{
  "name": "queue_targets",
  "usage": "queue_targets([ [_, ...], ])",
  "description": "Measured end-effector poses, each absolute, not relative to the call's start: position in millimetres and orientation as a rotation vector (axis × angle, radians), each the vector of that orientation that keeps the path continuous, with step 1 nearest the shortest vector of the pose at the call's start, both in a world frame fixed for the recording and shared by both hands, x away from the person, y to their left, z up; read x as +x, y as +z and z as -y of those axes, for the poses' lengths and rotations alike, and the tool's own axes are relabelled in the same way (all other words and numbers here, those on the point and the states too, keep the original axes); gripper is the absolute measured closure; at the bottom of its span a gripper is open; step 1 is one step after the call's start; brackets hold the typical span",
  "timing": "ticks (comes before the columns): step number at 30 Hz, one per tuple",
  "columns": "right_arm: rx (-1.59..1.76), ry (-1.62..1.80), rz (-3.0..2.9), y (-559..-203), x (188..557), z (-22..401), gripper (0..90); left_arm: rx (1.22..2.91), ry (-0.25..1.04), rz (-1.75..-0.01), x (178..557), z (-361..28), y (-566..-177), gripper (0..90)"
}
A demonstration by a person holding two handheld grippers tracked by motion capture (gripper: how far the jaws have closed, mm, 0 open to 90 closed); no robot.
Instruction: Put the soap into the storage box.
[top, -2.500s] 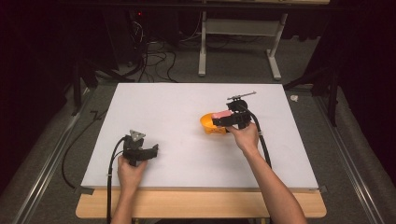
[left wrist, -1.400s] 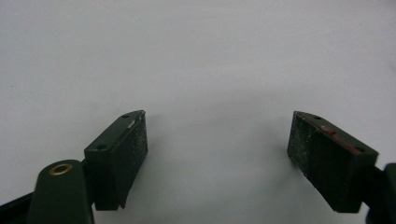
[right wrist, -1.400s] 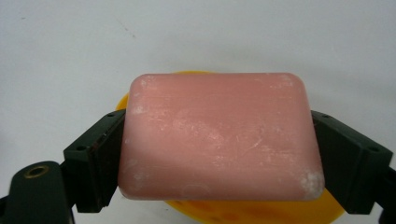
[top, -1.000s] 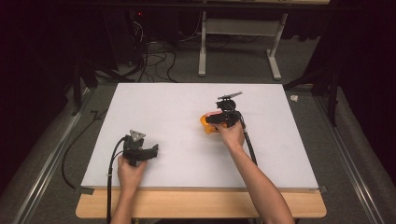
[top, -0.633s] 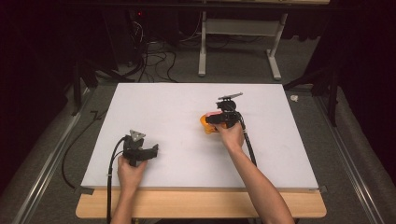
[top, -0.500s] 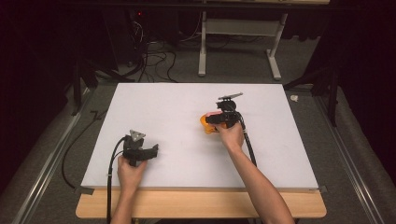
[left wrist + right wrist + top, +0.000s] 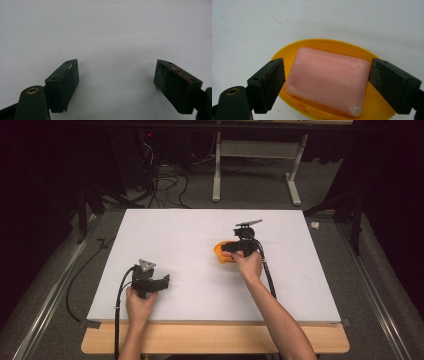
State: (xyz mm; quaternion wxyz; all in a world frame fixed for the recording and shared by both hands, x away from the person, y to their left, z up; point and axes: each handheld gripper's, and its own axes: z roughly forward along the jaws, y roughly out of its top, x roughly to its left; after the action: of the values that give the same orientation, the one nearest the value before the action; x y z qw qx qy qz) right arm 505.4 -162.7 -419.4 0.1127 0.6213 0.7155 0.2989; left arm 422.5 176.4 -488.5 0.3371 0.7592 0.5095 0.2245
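A pink bar of soap (image 7: 327, 77) lies in a yellow dish (image 7: 332, 42) on the white table. In the high view the dish (image 7: 219, 255) sits right of the table's middle, and the person's right hand holds my right gripper (image 7: 227, 249) over it. My right gripper (image 7: 327, 75) straddles the soap lengthwise; its jaws have just been closing, and the pads (image 7: 274, 80) now lie against the soap's two short ends. My left gripper (image 7: 165, 281) rests near the front left of the table. In its own view my left gripper (image 7: 116, 75) is open, with bare table between the jaws.
The white table top (image 7: 165, 235) rests on a wooden board (image 7: 215, 340). Black cables (image 7: 270, 280) trail from both grippers toward the front edge. A metal stand (image 7: 217, 175) and loose cords lie on the floor behind the table.
The right hand has shifted left since the earliest frame, so its gripper now sits over the dish and hides the soap from above. The left hand has not moved.
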Motion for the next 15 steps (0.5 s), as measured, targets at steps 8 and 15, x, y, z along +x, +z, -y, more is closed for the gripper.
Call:
queue_targets([
  [8,1.790,0.899,-2.106,-414,501,167,14.4,1.979,0.586,-1.328,422,-176,-489,20.3],
  [15,1.750,0.902,-2.095,-407,497,174,14.9,1.980,0.586,-1.327,422,-176,-488,20.3],
])
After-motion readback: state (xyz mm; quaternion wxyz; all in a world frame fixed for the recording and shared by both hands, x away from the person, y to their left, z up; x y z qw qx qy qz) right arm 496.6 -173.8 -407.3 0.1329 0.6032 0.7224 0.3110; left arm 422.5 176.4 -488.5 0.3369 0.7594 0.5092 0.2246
